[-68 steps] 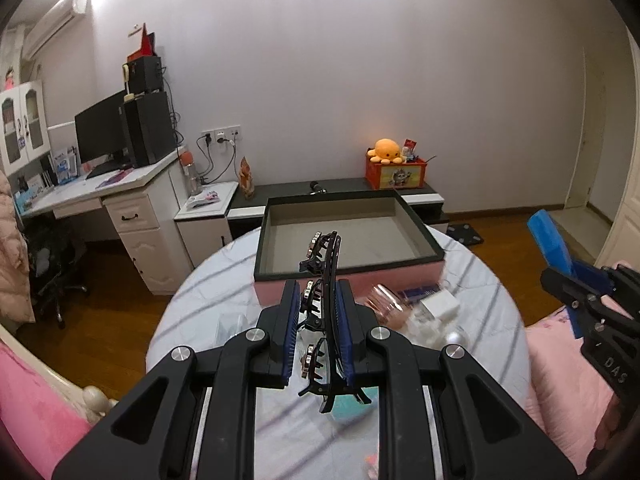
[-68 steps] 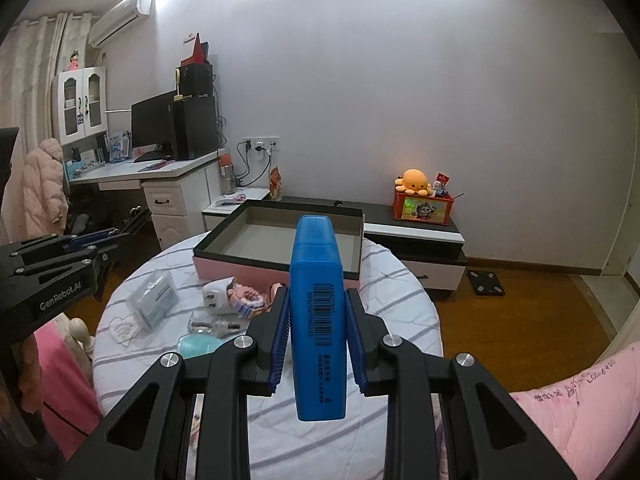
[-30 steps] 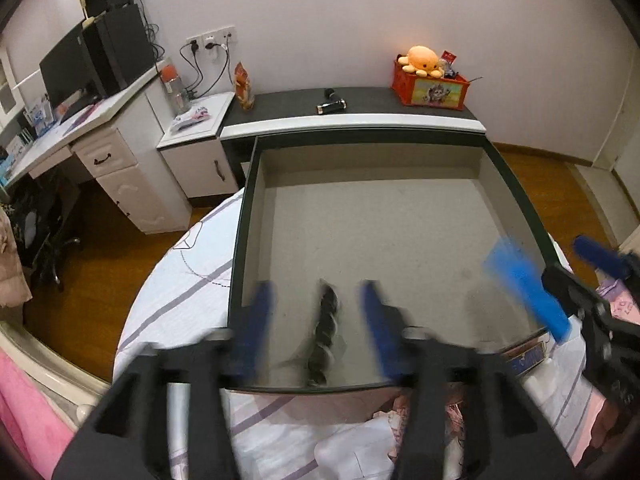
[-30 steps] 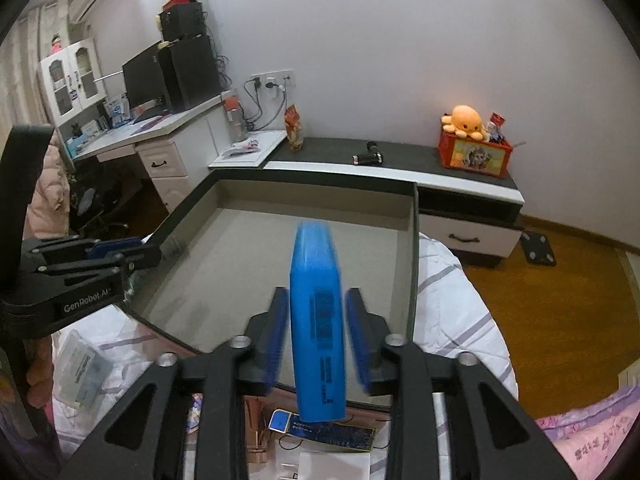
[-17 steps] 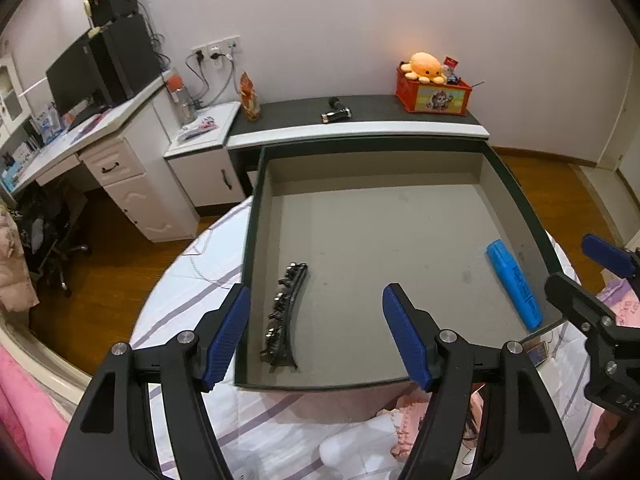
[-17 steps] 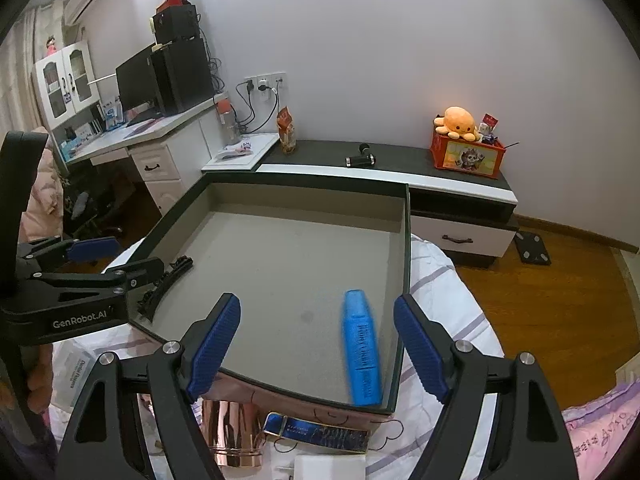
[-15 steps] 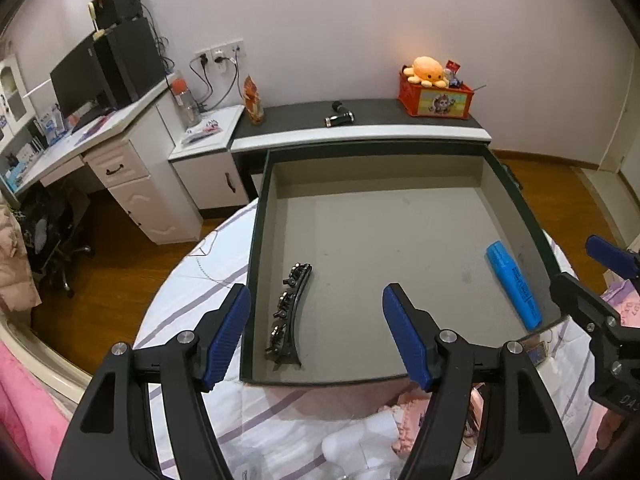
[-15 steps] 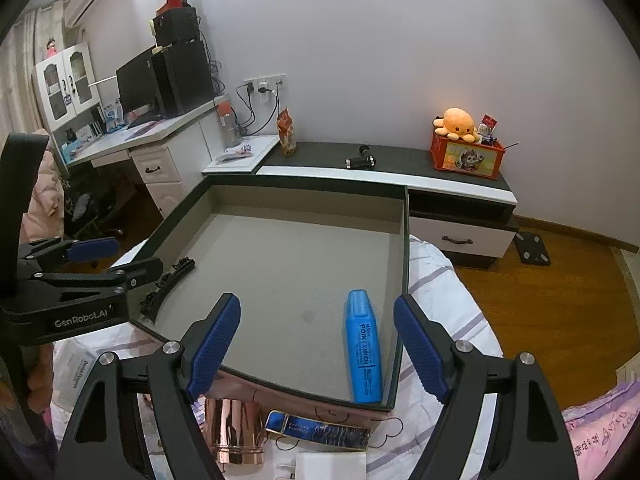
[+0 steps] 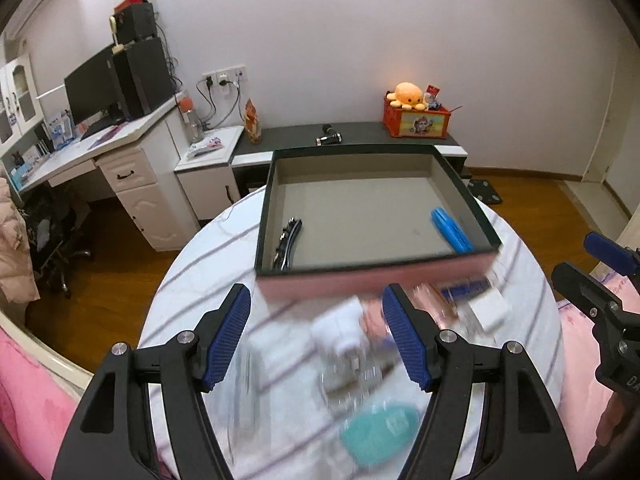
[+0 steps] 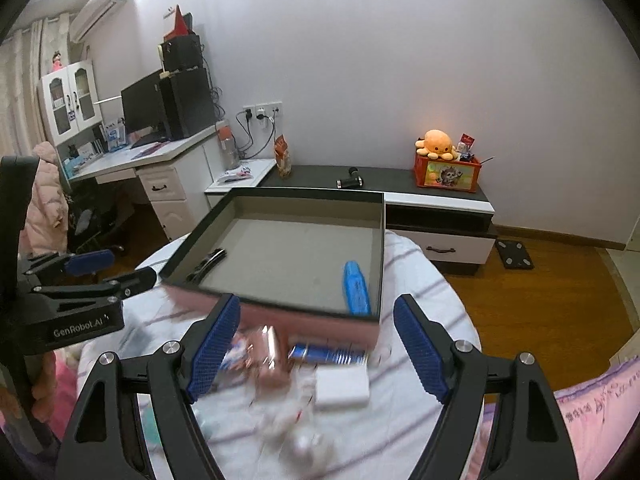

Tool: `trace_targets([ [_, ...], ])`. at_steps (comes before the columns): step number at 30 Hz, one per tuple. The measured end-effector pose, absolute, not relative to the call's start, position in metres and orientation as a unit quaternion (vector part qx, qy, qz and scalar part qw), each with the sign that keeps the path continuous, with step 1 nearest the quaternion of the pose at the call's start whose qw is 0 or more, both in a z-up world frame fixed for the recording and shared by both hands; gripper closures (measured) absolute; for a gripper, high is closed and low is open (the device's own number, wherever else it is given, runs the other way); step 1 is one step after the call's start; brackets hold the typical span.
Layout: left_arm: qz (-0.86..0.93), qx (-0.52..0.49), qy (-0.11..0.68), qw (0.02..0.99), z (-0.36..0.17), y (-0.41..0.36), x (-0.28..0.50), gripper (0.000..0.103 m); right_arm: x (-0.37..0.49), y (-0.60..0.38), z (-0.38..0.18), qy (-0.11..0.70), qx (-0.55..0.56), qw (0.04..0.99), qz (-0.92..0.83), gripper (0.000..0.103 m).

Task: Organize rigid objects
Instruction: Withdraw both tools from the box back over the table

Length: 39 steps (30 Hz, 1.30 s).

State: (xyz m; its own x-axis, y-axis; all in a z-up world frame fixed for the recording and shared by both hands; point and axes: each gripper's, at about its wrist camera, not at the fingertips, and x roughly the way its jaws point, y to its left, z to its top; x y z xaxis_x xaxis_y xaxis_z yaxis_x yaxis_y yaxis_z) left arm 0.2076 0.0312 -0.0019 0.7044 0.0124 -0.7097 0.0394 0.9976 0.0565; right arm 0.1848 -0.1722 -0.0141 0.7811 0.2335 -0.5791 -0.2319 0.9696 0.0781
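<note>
A shallow box (image 9: 376, 270) with a dark rim and pink outer wall stands on the round table; it also shows in the right wrist view (image 10: 280, 305). Inside lie a black hair clip (image 9: 287, 243) at the left and a blue highlighter (image 9: 452, 230) at the right; both show in the right wrist view too, the clip (image 10: 208, 263) and the highlighter (image 10: 357, 287). My left gripper (image 9: 316, 334) is open and empty above blurred items in front of the box. My right gripper (image 10: 316, 346) is open and empty over a pink bottle (image 10: 268, 356) and a white block (image 10: 342, 388).
Loose items lie on the striped tablecloth in front of the box: a teal object (image 9: 380, 432), a blue packet (image 10: 328, 354), clear wrapped pieces (image 9: 348, 364). A desk (image 9: 100, 152) and a low cabinet (image 10: 436, 204) stand behind. Pink bedding (image 10: 600, 412) lies at the right.
Both grippers have let go: the clip and highlighter now lie in the box. Both grippers have pulled back from over the box to above the loose items in front of it.
</note>
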Motion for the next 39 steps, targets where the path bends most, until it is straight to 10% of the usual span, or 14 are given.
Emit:
trace_targets([
  [19,0.027,0.018,0.269,0.963,0.026,0.046,0.030,0.024,0.016,-0.178,0.002,0.234,-0.014,0.967,0.099,0.022],
  [39,0.036,0.004,0.289,0.957,0.017,0.063,0.050,0.012,0.020,-0.175,-0.006,0.249,-0.006,0.963,0.106,0.022],
])
